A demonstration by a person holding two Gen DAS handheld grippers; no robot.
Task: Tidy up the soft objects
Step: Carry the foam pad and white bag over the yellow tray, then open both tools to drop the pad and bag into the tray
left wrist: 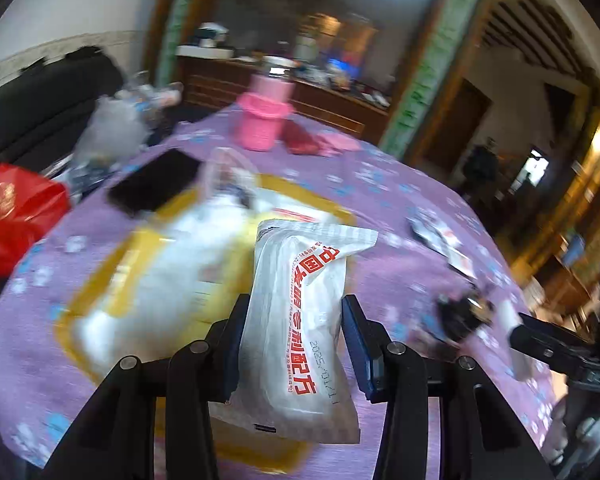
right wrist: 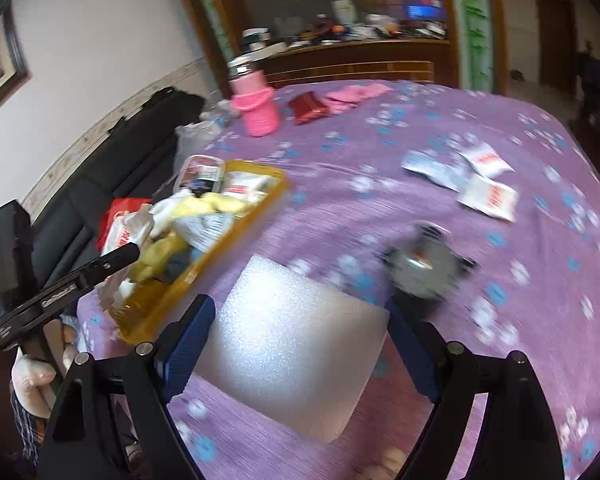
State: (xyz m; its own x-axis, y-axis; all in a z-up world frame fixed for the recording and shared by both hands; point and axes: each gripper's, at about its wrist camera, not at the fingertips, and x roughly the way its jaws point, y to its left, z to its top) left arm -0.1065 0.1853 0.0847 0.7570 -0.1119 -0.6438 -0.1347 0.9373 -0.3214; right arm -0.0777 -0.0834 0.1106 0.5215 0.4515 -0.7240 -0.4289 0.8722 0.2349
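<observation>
Up close in the left wrist view, the left tool (left wrist: 294, 340) is clenched on a white packet (left wrist: 300, 320) printed with red characters, held above the yellow tray (left wrist: 100, 280) of soft packets on the purple flowered counter (left wrist: 400, 208), with a pink cup (left wrist: 262, 120) farther back. Over in the right wrist view, the right tool (right wrist: 300, 344) grasps a white foam pad (right wrist: 292, 356) between its blue pads, just beside the yellow tray (right wrist: 204, 268), while small white sachets (right wrist: 488, 196) lie well apart on the cloth.
</observation>
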